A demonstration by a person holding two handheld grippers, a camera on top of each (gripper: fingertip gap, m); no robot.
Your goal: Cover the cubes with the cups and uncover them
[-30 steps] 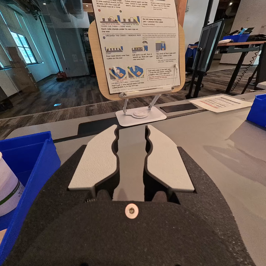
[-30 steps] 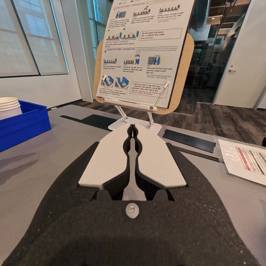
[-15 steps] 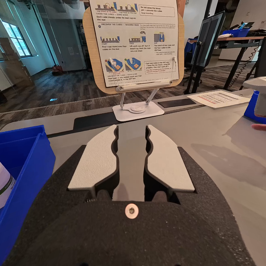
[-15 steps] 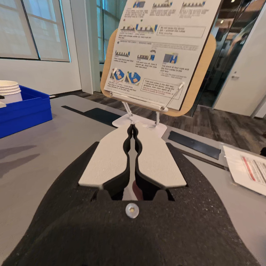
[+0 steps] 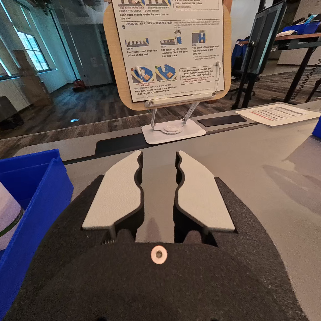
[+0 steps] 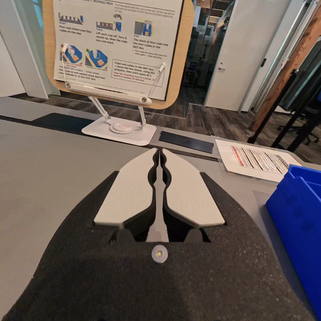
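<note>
- Cups point(image 5: 7, 218): we see only a white edge of them, inside the blue bin point(image 5: 43, 187) at the near left of the grey table point(image 5: 251, 165). No cubes show in either view.
- We judge the task barely begun; next, we would take a cup from that bin.
- Left gripper point(image 5: 159, 153) hovers beside the bin, jaws parted, empty.
- Right gripper point(image 6: 159, 150) has its jaws nearly closed on nothing, near a second blue bin point(image 6: 295, 217) at right.
- Far off stands an instruction board point(image 5: 166, 52) on a white stand, with a paper sheet point(image 6: 257, 161) at far right.
- Nothing blocks the reach except the bin's wall.
</note>
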